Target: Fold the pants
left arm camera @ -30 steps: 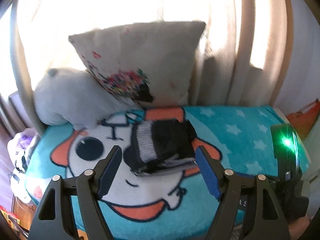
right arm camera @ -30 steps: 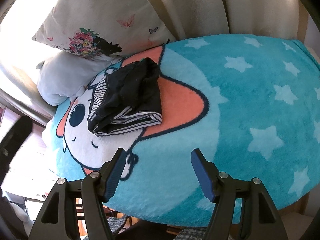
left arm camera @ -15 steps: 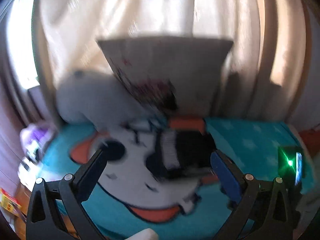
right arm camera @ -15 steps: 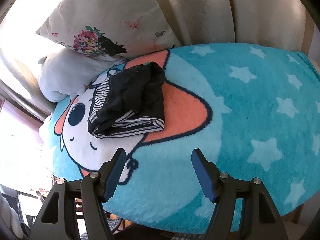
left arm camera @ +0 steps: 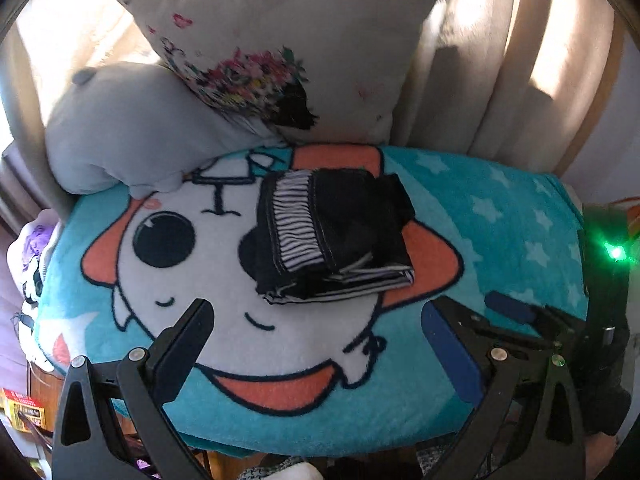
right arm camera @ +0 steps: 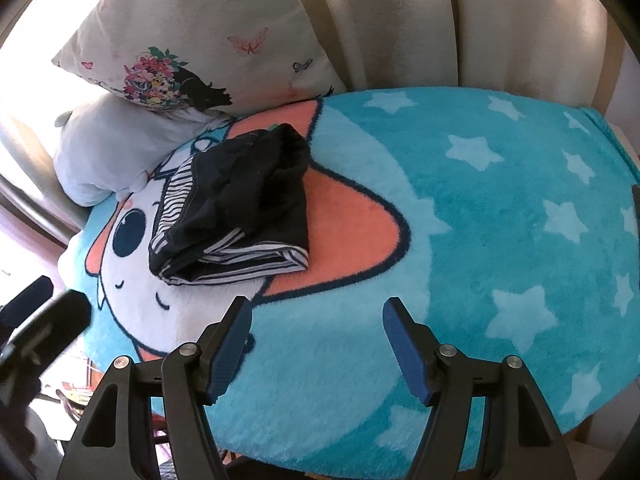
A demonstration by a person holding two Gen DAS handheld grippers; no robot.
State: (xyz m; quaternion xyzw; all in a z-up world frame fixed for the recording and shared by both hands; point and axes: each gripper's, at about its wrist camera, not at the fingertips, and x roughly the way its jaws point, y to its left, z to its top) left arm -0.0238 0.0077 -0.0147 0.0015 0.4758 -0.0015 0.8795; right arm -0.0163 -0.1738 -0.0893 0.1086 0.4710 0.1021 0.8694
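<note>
Left gripper point(left arm camera: 316, 344) had backed off the folded pants point(left arm camera: 334, 236); both jaws released, empty. Right gripper point(right arm camera: 316, 340) should withdraw clear, not snag.

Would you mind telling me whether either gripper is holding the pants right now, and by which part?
Nothing is held. The left gripper and right gripper are both open, short of the folded pants, which lie untouched on the blanket.
</note>
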